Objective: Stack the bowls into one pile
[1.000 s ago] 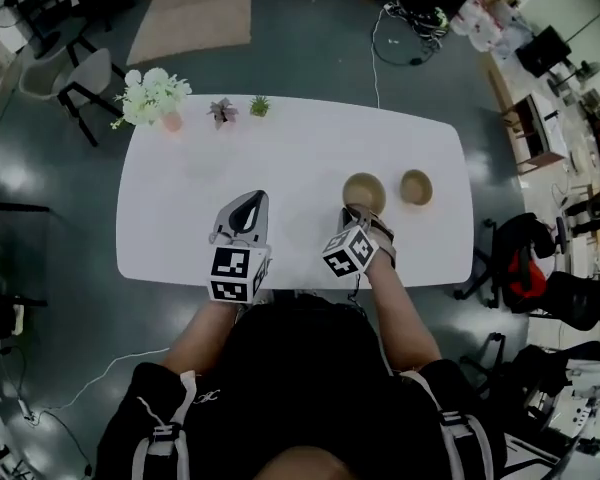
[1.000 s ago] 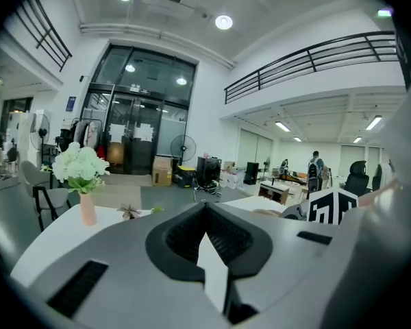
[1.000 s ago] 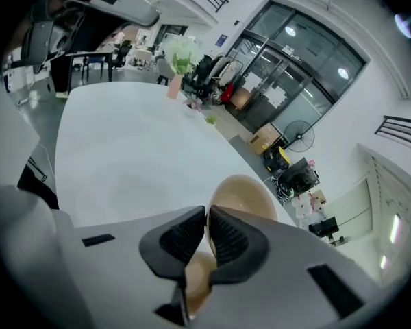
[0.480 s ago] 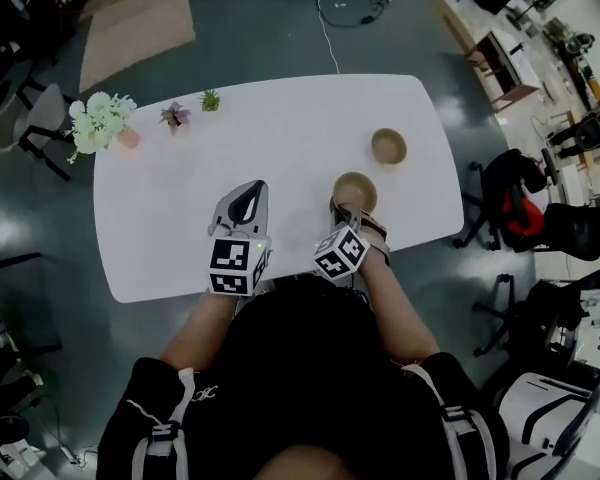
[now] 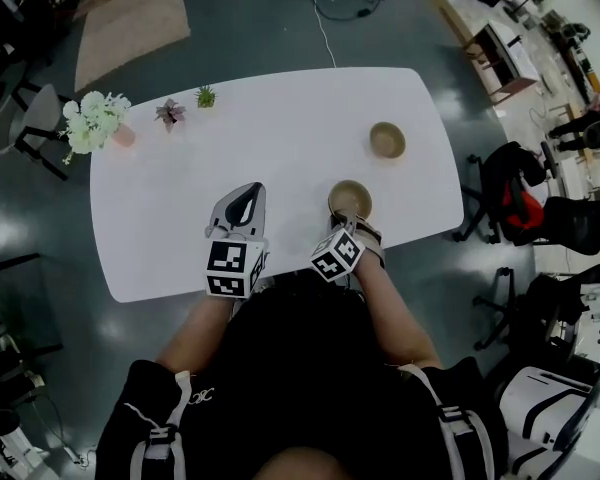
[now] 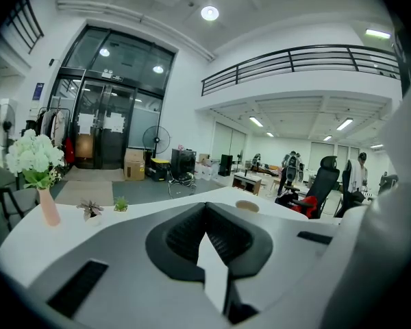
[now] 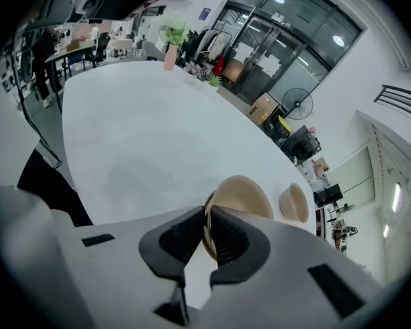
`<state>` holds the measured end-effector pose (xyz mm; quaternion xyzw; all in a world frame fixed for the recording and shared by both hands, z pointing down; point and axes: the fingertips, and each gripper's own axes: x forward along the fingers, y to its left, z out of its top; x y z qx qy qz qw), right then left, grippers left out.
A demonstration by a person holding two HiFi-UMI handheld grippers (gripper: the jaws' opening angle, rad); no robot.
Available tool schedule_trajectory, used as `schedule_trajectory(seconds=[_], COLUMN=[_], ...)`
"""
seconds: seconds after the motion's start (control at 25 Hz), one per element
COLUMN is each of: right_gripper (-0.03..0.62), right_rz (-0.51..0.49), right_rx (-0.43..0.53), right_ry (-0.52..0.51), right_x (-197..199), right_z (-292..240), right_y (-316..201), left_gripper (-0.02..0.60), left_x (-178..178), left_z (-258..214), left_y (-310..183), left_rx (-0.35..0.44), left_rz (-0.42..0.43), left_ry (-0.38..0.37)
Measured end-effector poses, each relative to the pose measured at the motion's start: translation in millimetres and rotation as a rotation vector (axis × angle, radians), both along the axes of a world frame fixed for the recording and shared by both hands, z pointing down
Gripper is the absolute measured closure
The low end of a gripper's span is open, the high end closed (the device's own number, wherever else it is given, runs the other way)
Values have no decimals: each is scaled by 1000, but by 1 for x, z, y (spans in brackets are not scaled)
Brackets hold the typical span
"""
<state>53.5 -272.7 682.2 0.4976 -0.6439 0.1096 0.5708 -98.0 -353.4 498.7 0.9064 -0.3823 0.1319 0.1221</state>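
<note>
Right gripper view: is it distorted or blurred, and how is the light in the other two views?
Right gripper view: strong fisheye, the table edge bows, the corners are black, and the near bowl is sharp. Left gripper view: the same bending, with the ceiling lamp blown out. Head view: even light, with glare patches on the floor.

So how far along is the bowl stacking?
Done: nothing is stacked yet. The near bowl and far bowl sit apart on the white table.
In hand: the right gripper is clamped on the near bowl's rim; whether the bowl is off the tabletop isn't clear. The left gripper is shut and empty.
Left: carry the near bowl over and nest it with the far bowl.
</note>
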Motion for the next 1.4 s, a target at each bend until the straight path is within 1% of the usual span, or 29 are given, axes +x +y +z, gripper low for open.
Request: schedule_trajectory(seconds=[0.16, 0.28, 0.32, 0.44, 0.52, 0.6, 0.72, 0.8, 0.88, 1.0, 1.08, 1.16, 1.28, 1.4], right_gripper=[548, 540, 535, 491, 487, 487, 501, 511, 541, 567, 579, 579, 579, 579], right_rz=[13, 15, 15, 21, 33, 53, 109, 132, 135, 150, 156, 139, 91, 59], right_rx=[1, 13, 12, 3, 15, 55, 171, 292, 440, 643, 763, 867, 977, 1040], right_ry=[-6, -29, -47, -115, -145, -189, -335, -425, -474, -534, -561, -591, -647, -684], right_x=[3, 6, 5, 1, 1, 1, 2, 5, 11, 21, 28, 33, 29, 23], right_z=[5, 4, 4, 2, -4, -16, -49, -82, -120, -178, -212, -243, -285, -314], right_y=[1, 0, 1, 4, 4, 0, -12, -26, -40, -55, -61, -63, -63, -62], left_gripper=[569, 569, 569, 568, 568, 568, 568, 569, 568, 568, 568, 568, 568, 568], left_x=[-3, -1, 0, 5, 9, 13, 20, 25, 30, 36, 39, 40, 39, 35], left_z=[3, 3, 2, -1, -3, -6, -10, -15, -20, -31, -41, -54, -75, -94], left_y=[2, 3, 3, 4, 3, 2, 1, -1, -4, -8, -10, -11, -13, -15], left_rx=[-4, -5, -5, 1, 5, 9, 18, 27, 41, 60, 73, 85, 114, 153], left_rz=[-5, -7, -7, -4, -1, 2, 5, 6, 8, 8, 2, -10, -32, -55], left_ry=[-8, -12, -13, -12, -11, -12, -13, -13, -11, -5, 7, 25, 46, 52])
